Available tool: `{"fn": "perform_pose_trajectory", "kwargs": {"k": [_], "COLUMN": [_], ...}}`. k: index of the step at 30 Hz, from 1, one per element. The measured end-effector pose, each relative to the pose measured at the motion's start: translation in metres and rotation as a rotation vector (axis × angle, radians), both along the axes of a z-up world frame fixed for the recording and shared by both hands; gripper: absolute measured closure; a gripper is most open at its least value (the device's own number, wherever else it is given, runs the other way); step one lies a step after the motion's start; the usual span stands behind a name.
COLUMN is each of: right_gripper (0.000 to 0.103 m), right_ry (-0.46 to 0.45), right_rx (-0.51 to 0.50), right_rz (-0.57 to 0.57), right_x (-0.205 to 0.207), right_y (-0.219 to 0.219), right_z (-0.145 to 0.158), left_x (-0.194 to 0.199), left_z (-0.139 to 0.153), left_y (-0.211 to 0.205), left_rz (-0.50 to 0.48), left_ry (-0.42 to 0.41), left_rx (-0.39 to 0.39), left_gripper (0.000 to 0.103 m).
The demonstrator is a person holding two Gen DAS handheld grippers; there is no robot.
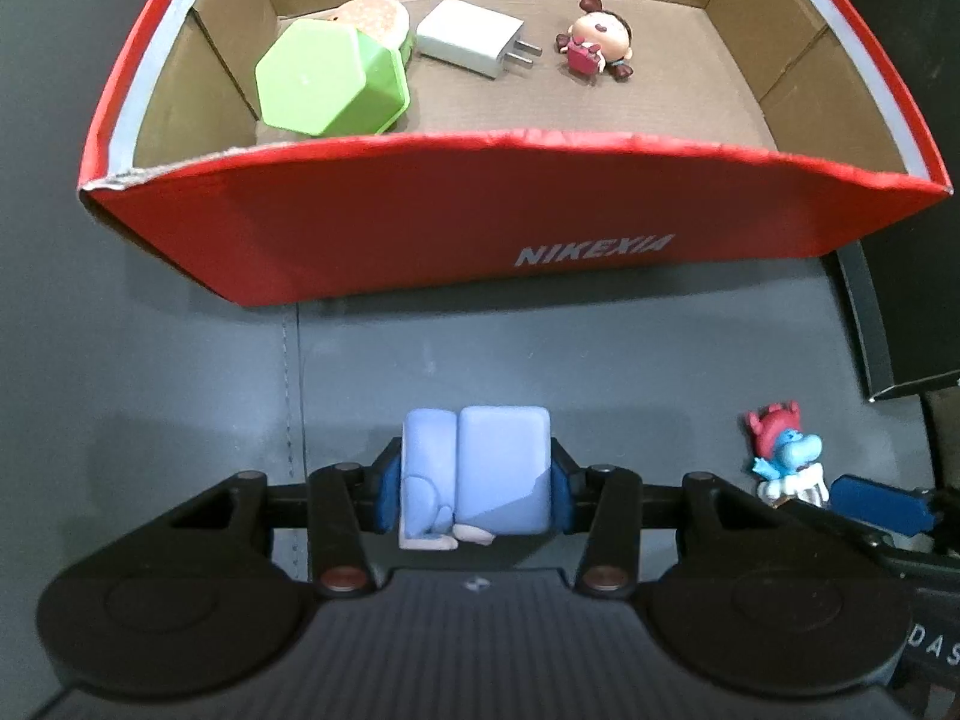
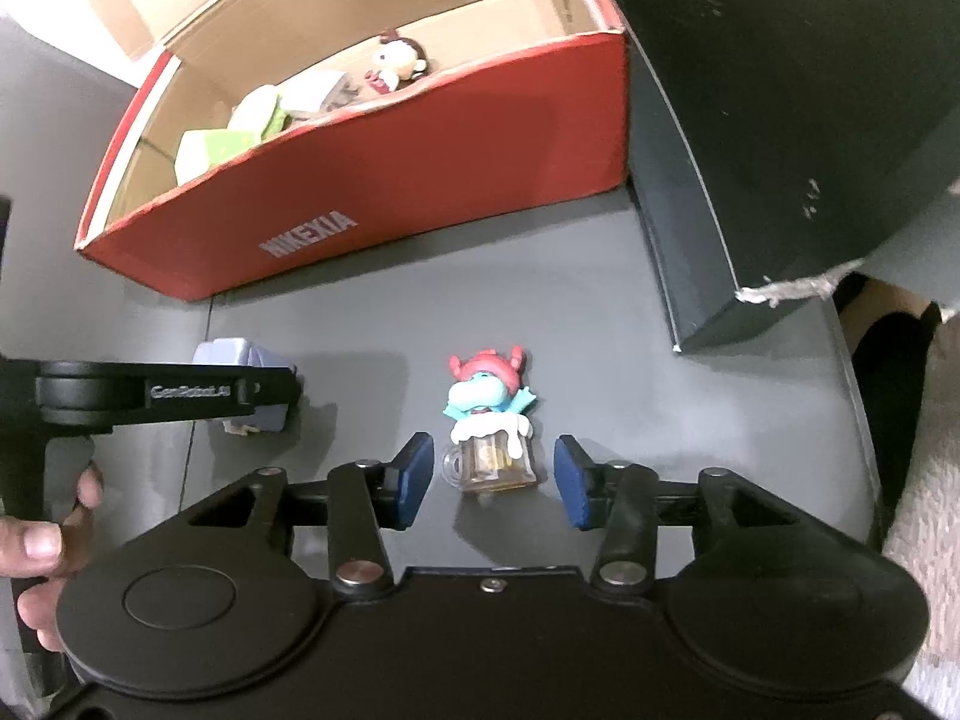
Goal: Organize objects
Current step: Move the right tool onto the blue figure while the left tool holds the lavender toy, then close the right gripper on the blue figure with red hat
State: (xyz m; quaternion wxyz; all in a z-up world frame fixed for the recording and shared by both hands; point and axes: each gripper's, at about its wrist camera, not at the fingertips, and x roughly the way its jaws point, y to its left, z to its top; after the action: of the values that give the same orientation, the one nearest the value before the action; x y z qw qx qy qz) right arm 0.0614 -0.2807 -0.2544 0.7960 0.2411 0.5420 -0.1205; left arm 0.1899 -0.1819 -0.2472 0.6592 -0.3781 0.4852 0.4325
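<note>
box (image 1: pixel 420 228): charger (image 1: pixel 465 45) in | figurine (image 2: pixel 489 420) before box

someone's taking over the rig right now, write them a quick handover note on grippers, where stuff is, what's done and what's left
Left gripper: shut on the pale blue block toy, down by the dark table, in front of the red box.
Right gripper: open, pads either side of the blue figure in a mug but not touching it; the figure lies on the table.
Done: the green hexagonal cup, burger toy, white charger and small doll are in the red box.
Left: the block toy and the mug figure probably go into the box next.
</note>
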Motion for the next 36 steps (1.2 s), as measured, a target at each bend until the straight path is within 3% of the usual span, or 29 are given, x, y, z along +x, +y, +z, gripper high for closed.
{"fn": "perform_pose_trajectory", "kwargs": {"k": [4, 11, 29, 32, 36], "right_gripper": [0.048, 0.048, 0.049, 0.052, 0.063], "right_ry": [-0.002, 0.01, 0.064, 0.068, 0.059], "right_rx": [-0.047, -0.107, -0.248, -0.274, -0.295], "right_rz": [0.033, 0.07, 0.144, 0.166, 0.191], "right_x": [0.003, 0.011, 0.029, 0.03, 0.031], "right_y": [0.006, 0.01, 0.026, 0.031, 0.037], "right_z": [0.002, 0.0, -0.011, -0.012, -0.012], "left_x": [0.002, -0.005, -0.036, -0.038, -0.041], "left_z": [0.0, 0.0, 0.025, 0.028, 0.035], "left_y": [-0.003, -0.006, -0.005, -0.004, -0.004], "left_rz": [-0.004, 0.008, 0.001, 0.004, 0.002], "left_ry": [0.01, -0.004, -0.095, -0.112, -0.129], "left_rx": [0.03, 0.085, 0.131, 0.137, 0.154], "left_gripper": [0.058, 0.058, 0.058, 0.058, 0.058]}}
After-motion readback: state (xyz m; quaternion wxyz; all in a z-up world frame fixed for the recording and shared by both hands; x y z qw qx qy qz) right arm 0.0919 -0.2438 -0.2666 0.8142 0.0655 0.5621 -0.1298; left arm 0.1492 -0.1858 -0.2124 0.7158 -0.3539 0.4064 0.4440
